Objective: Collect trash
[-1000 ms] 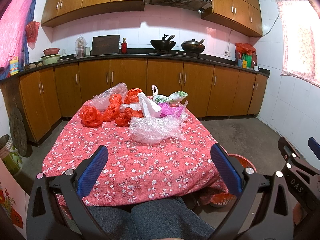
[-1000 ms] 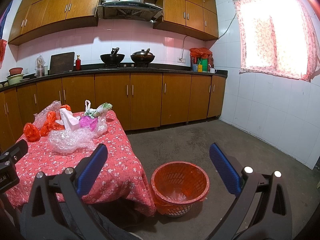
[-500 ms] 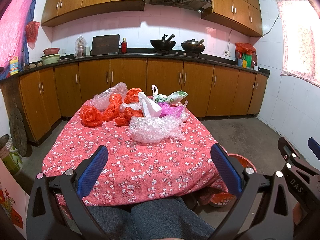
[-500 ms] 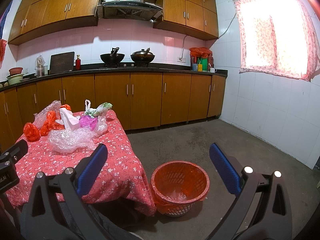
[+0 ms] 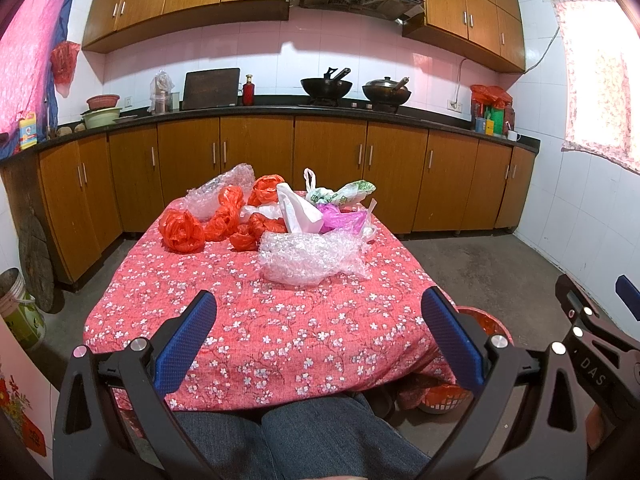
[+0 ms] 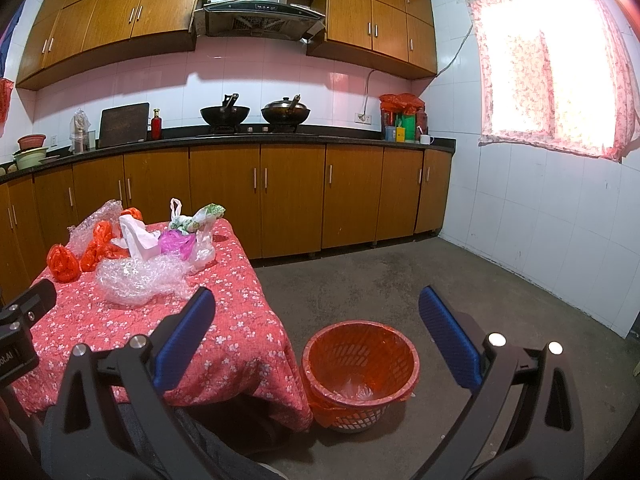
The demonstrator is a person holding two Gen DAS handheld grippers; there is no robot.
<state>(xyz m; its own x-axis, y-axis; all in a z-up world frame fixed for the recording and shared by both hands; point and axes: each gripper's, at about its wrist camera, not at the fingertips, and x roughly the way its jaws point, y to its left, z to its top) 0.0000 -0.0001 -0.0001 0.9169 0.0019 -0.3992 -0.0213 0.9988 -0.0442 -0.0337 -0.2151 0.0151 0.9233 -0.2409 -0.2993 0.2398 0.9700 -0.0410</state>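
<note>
left gripper [image 5: 318, 332] wide, empty | right gripper [image 6: 316, 330] wide, empty | bubble wrap [image 5: 310, 258] long axis across table [image 5: 280, 332], two pieces | one basket [image 6: 360, 368] beside table's right edge

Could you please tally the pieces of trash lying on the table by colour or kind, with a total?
Clear bubble wrap: 2
Orange-red bags: at least 4, bunched together, so the exact count is unclear
White bag: 1
Green-printed bag: 1
Purple bag: 1
Thin clear bag: 1
Total: at least 10
</note>
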